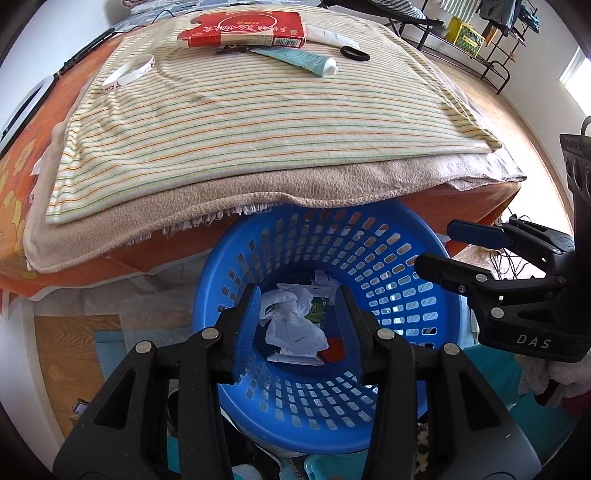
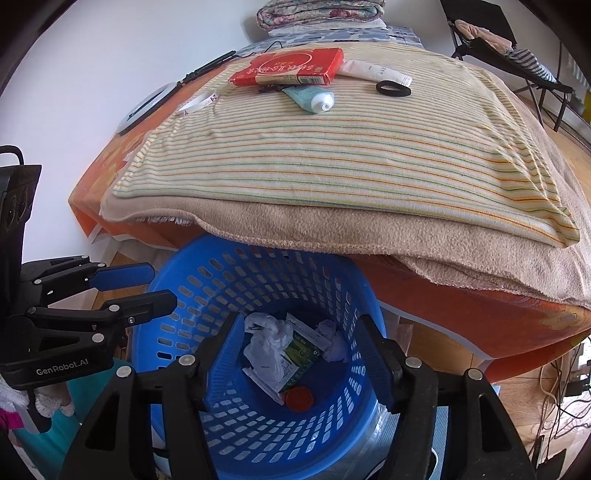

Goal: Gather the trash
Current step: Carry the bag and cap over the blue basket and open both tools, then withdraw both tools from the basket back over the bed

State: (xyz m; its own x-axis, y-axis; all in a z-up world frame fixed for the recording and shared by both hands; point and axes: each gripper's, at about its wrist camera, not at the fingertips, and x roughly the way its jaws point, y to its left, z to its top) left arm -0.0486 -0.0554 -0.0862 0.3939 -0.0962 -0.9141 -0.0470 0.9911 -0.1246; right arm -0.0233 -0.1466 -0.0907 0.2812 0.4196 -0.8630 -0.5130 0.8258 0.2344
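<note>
Both grippers hang over the blue basket [image 1: 388,295], which stands on the floor against the near edge of the bed, partly under the overhanging beige blanket [image 1: 258,192]. The left gripper [image 1: 295,321] is spread wide with nothing between its pads; crumpled white paper [image 1: 291,314], a green-printed packet [image 2: 299,350] and a red cap [image 2: 299,398] lie on the basket floor below it. The right gripper [image 2: 295,350] is likewise wide open and empty, poised over the same basket just beside the left. Remaining candidates lie well apart from both, up and forward at the far end of the striped pillow [image 1: 240,122]. From left to right in the left wrist view: a white wristband [image 1: 129,74] alone near the pillow's left edge; a red carton [image 1: 243,29] lying flat, long axis across the bed; a teal tube [image 1: 303,61] touching the carton's near side, cap pointing right and toward the cameras; a white tube [image 1: 328,37] partly behind the carton; a black hair loop [image 1: 354,53] furthest right. Judgement: the wristband favours the left gripper, the loop and tubes the right. The next reach must rise clear of the blanket's edge and cross the pillow, otherwise unobstructed. Which of these counts as trash cannot be told.
</note>
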